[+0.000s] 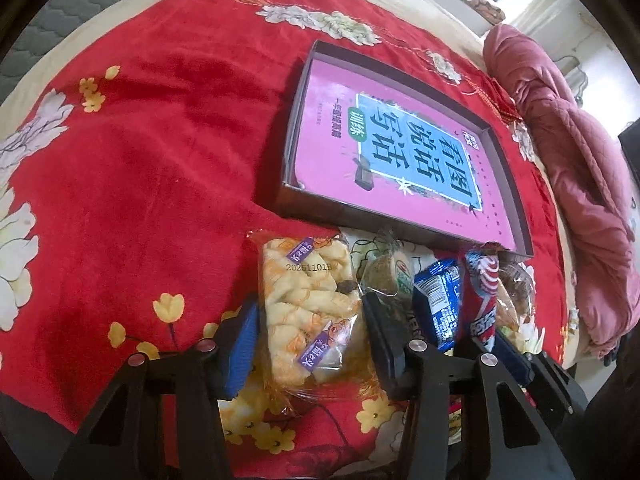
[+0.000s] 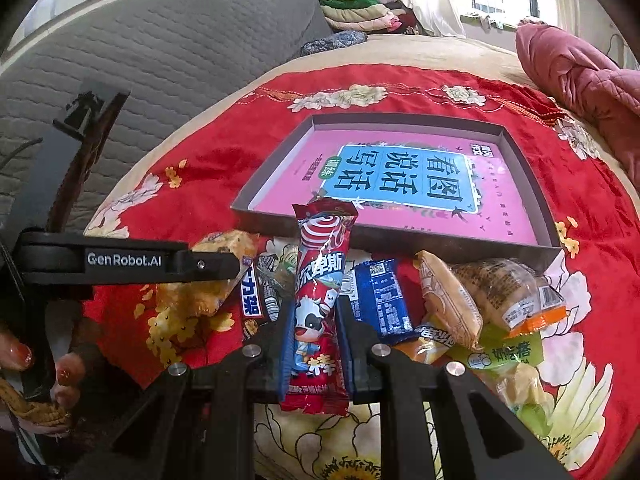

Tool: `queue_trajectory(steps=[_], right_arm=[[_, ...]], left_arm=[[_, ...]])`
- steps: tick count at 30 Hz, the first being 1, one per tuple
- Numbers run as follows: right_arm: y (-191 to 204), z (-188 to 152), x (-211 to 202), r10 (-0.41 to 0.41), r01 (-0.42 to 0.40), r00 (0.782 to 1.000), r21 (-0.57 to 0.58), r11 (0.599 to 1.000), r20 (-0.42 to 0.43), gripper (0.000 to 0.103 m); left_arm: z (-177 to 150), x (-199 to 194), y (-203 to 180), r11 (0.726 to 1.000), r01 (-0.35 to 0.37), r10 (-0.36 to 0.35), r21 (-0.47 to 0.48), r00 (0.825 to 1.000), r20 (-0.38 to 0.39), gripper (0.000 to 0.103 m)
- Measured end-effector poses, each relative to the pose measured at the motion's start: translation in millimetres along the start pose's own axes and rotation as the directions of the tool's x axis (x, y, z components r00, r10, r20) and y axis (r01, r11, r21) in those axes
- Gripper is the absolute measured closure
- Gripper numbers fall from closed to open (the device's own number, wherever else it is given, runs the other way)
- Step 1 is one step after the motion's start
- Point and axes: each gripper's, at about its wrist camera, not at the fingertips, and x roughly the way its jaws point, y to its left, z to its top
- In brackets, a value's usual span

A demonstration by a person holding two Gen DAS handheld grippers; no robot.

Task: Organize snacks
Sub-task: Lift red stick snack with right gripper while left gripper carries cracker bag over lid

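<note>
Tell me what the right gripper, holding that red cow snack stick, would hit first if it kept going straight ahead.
Probably the near wall of the shallow box, just beyond the red snack stick in the right gripper; depth is uncertain.

The clear plastic packet of pale twisted pastries (image 1: 306, 308) bears the printed number "20251101B". The black plastic bar of the left gripper (image 2: 132, 261) reads "GenRobot.AI" in white. The pink book cover lying in the shallow dark cardboard box (image 2: 400, 184) shows large Chinese characters, upside down.
</note>
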Motion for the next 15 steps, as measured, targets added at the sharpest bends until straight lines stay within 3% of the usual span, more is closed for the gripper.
queue_trajectory(steps=[15], right_arm=[[-10,6,-16,0.013,-0.014,0.996,0.021,1.0,0.084,0.083]], left_arm=[[7,-29,-13,0.999,-0.016,0.013,0.043,0.997,0.077,0.052]])
